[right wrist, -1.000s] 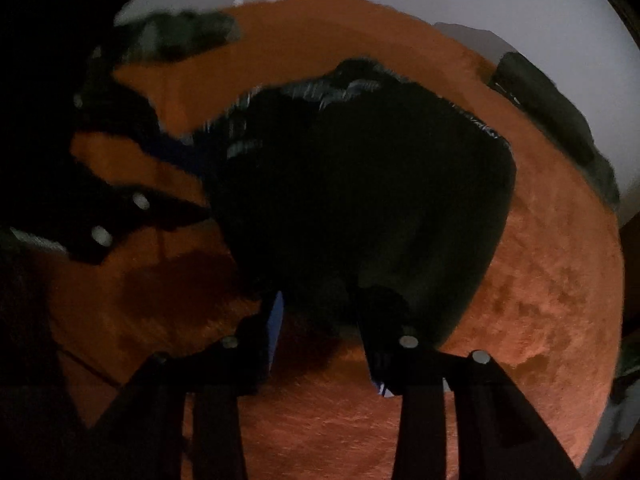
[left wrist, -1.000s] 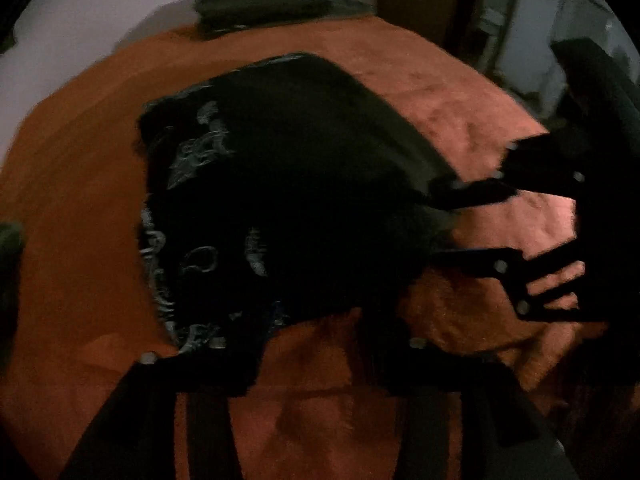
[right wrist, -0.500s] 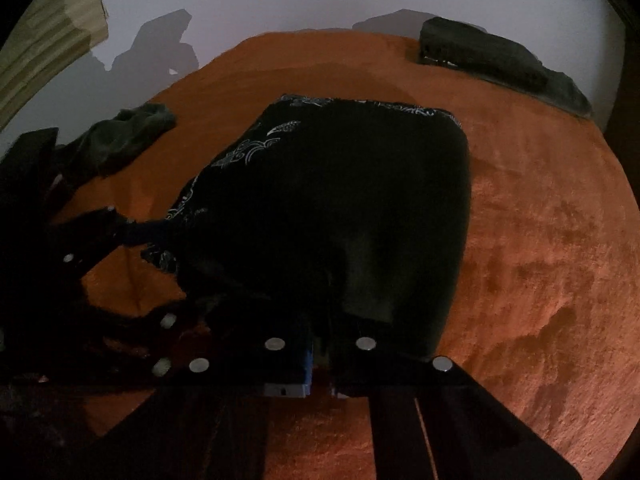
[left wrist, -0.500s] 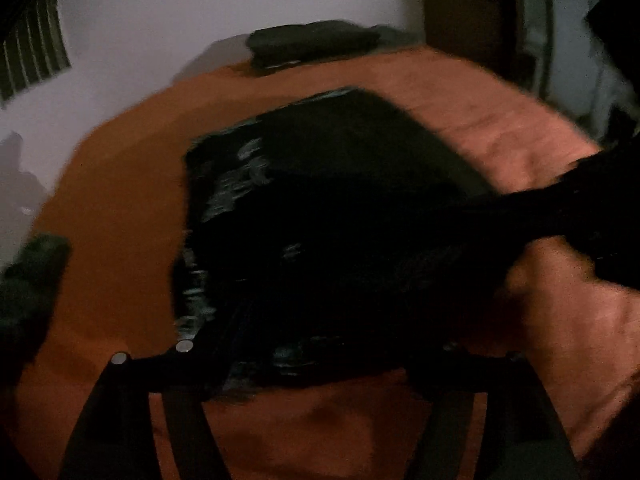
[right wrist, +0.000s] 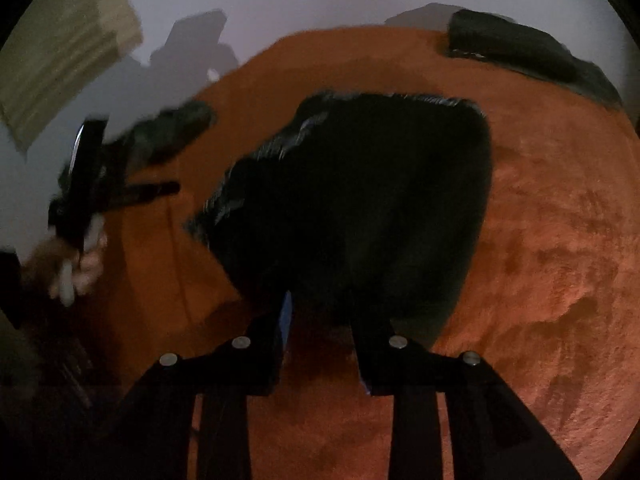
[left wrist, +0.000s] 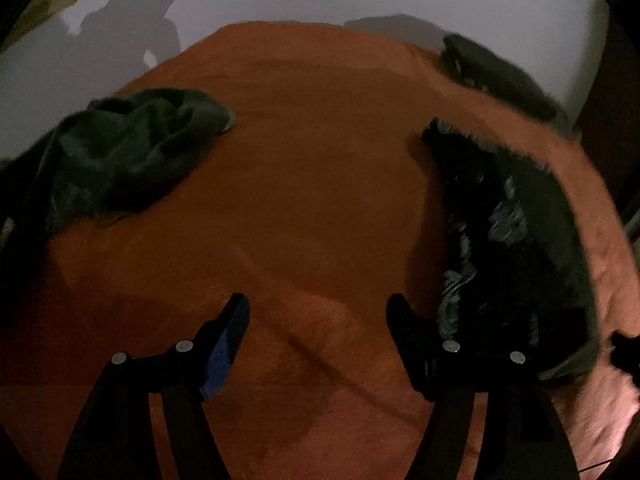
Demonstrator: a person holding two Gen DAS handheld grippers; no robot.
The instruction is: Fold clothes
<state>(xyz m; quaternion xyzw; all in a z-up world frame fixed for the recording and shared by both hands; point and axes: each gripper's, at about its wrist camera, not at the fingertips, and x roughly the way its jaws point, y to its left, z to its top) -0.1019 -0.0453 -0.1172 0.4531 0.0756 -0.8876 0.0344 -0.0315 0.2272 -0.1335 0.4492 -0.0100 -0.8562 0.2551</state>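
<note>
Left wrist view: left hand-held gripper (left wrist: pixel 318 312) spread wide, holding nothing, over the orange bed (left wrist: pixel 320 184); black shirt (left wrist: pixel 516 248) lies at right edge of frame, green garment (left wrist: pixel 124 148) crumpled at upper left. Right wrist view: right hand-held gripper (right wrist: pixel 322 312) parted, its fingertips at the near edge of the black shirt (right wrist: pixel 360 200) in frame centre; whether they touch the cloth cannot be told.

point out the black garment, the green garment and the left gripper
black garment (right wrist: pixel 360 200), right wrist view, middle of the dark cloth
green garment (left wrist: pixel 120 152), left wrist view, centre of the crumpled heap
left gripper (left wrist: pixel 318 312), left wrist view, midway between its fingertips
</note>
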